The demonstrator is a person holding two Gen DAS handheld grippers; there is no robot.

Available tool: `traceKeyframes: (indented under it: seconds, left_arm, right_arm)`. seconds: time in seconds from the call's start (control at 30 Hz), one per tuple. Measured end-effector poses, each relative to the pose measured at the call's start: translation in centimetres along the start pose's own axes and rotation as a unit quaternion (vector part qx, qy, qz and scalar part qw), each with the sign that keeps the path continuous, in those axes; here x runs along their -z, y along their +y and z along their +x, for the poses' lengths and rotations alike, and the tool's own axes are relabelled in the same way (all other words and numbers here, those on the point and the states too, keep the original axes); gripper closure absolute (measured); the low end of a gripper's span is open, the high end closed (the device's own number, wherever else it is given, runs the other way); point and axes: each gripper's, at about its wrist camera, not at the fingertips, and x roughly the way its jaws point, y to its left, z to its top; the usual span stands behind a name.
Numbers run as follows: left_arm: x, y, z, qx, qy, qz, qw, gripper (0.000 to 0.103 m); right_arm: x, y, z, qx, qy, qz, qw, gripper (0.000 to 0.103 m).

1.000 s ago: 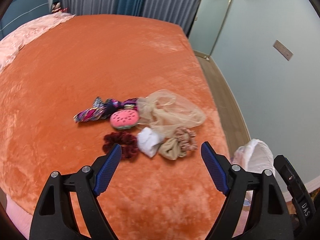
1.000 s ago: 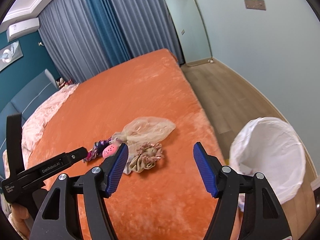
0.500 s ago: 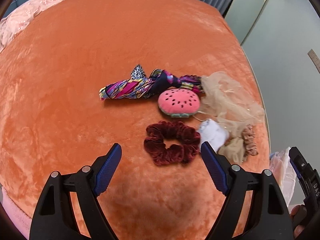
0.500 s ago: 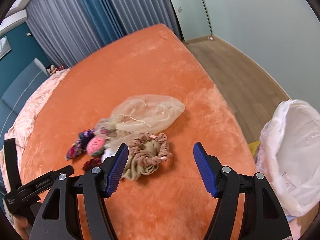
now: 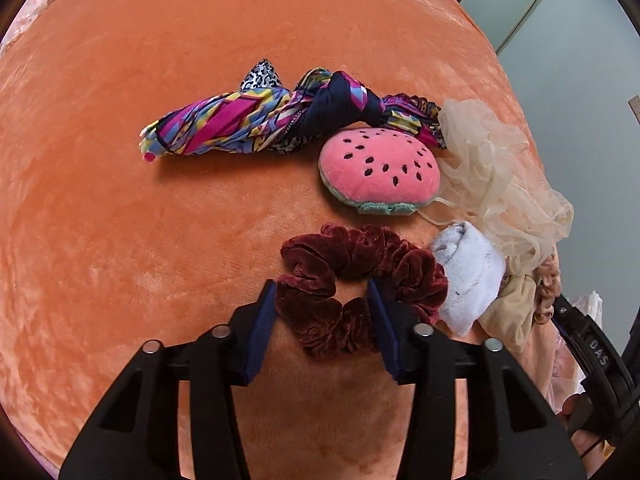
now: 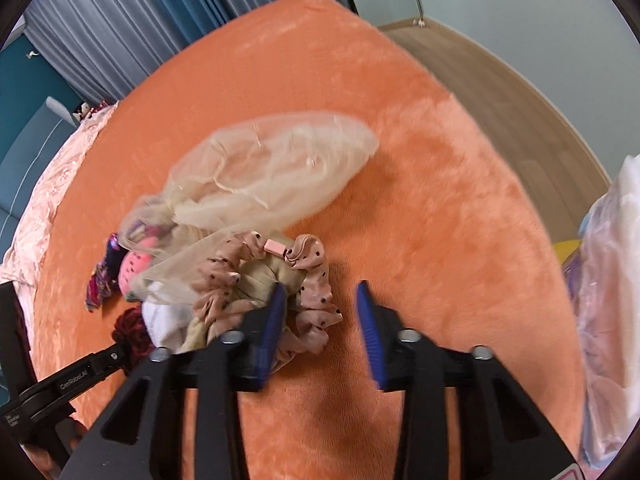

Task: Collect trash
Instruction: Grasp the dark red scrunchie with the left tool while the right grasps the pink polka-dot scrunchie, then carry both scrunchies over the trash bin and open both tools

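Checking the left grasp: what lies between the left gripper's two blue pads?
In the left wrist view, the left gripper straddles the dark red velvet scrunchie; its near loop fills the gap.

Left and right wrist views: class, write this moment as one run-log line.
left gripper: closing round maroon scrunchie | right gripper: open, at pink dotted scrunchie | bag: right

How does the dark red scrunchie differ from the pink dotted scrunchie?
The dark red scrunchie is plain velvet, the pink dotted scrunchie thin and black-spotted. The red lies alone on the orange blanket; the pink rests on beige cloth. Both have a gripper closing around them.
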Motion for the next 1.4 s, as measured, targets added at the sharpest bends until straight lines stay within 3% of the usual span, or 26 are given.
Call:
traceKeyframes:
  seconds: [0.07, 0.17, 0.4, 0.67, 1.0, 1.4]
  left_arm:
    - [0.0, -0.3, 0.0, -0.003, -0.002, 0.013, 0.9999, 0.080]
    - [0.0, -0.5, -0.6, 0.001, -0.006, 0.014, 0.9999, 0.087]
    - [1.0, -2.1, -4.6, 0.012, -0.040, 0.025, 0.9988, 0.090]
    - [2.8, -7.6, -11.7, 0.058, -0.093, 0.073, 0.9914, 0.090]
    - [5.5, -18.4, -19.1, 0.122, -0.150, 0.160, 0.9680, 0.090]
    - [11.3, -30.2, -23.1, 0.185, -0.163, 0.269, 0.9311, 0.090]
  right_arm:
    - [0.3, -0.2, 0.7, -0.007, 0.015, 0.006, 1.000, 0.092]
    - [0.8, -0.1, -0.3, -0.011, 0.004, 0.002, 1.000, 0.094]
    - [0.6, 0.9, -6.8, -0.025, -0.064, -0.022, 0.997, 0.096]
    - [0.1, -0.6, -16.2, -0.041, -0.154, -0.013, 0.987, 0.096]
    - [0.4, -6.6, -25.7, -0.039, -0.237, 0.034, 0.970, 0.096]
    - [3.2, -14.9, -32.0, -0.002, -0.291, 0.094, 0.952, 0.096]
